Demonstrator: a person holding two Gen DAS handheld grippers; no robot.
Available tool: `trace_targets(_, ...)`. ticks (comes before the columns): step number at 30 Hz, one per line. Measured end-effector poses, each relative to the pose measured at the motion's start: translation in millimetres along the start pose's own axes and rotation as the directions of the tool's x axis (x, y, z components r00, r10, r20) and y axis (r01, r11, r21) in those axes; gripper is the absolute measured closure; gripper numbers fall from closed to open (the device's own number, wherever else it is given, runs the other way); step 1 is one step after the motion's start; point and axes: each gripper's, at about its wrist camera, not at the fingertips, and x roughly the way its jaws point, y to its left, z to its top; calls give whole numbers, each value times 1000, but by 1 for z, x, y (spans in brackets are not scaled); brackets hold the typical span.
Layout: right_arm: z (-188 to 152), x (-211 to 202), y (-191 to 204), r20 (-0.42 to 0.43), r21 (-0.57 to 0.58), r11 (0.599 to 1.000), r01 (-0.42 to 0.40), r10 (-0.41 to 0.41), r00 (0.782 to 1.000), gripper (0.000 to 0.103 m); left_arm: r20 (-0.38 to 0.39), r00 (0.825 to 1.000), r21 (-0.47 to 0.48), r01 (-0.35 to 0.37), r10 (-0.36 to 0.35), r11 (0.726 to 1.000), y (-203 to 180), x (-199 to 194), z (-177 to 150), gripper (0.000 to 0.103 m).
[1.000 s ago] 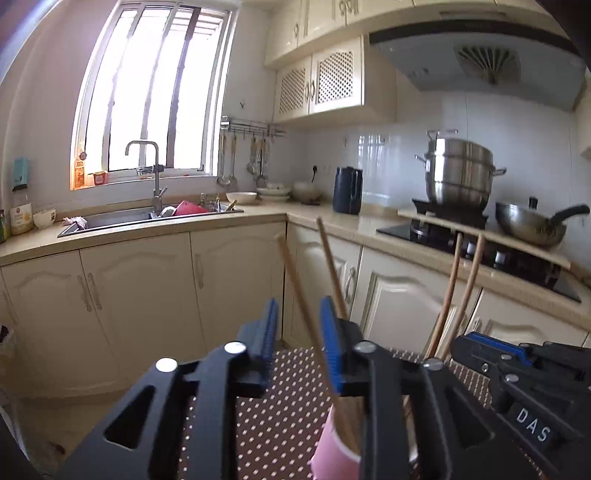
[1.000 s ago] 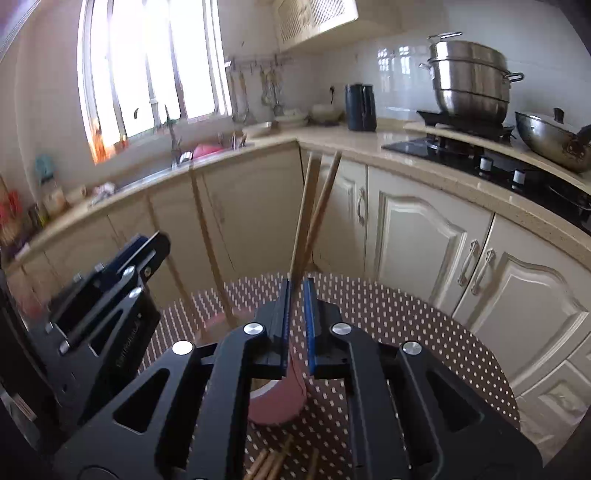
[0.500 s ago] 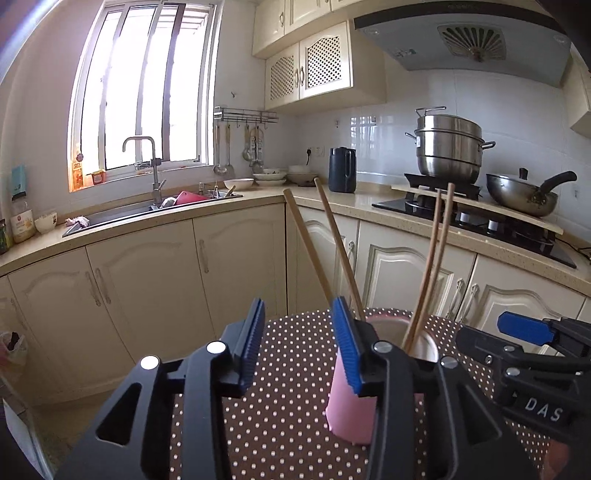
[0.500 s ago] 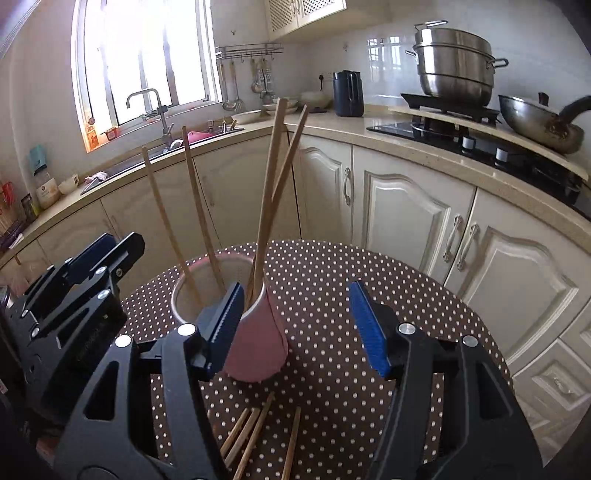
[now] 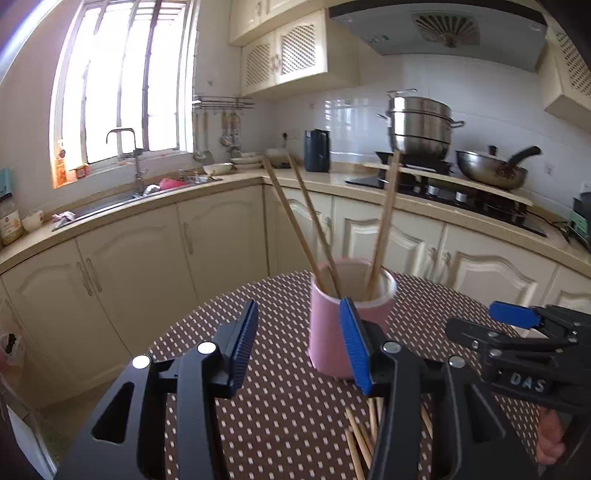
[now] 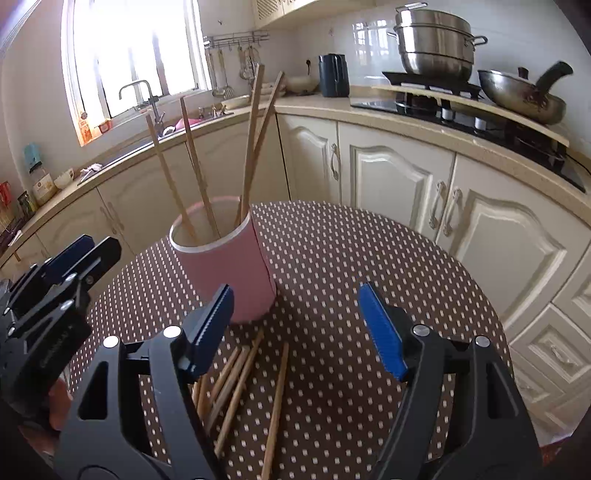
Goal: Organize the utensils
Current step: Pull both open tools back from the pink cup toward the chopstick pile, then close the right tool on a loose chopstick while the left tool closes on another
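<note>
Both grippers empty above the loose chopsticks; four already stand in the pink cup.

The right gripper (image 6: 295, 328) and left gripper (image 5: 299, 347) have just been opening, with nothing between the jaws. The pink cup (image 6: 229, 269) stands on the dotted table (image 6: 369, 258). Loose chopsticks (image 6: 240, 376) lie just before it. Recommended: isolate one pair, grip mid-length, and avoid nudging the cup.

Daylight floods through the barred window (image 5: 125, 81) above the sink (image 5: 110, 203). Cream cabinets (image 5: 221, 236) run under an L-shaped counter (image 6: 314, 101), with white tiled wall (image 5: 354, 110), hood (image 5: 436, 29) and stove (image 5: 443, 188) beyond.
</note>
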Motion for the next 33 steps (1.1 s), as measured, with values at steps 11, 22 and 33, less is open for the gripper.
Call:
trace_targets(11,-49,2,-5,-115,1,999,44,-44,992,31,-126,990,46,66,-60,997,-7,-21,-47,57)
trace_targets(22,-78,12,-2,-197,-6,998,60,-60,979,31,-275,959,8,71,-66,997,2,-12,-81,57)
trace_targets(33,-93,22,6,-247,-45,995,91,-100,964,31,-337,936,-39,91,-99,995,8,-9,-99,53)
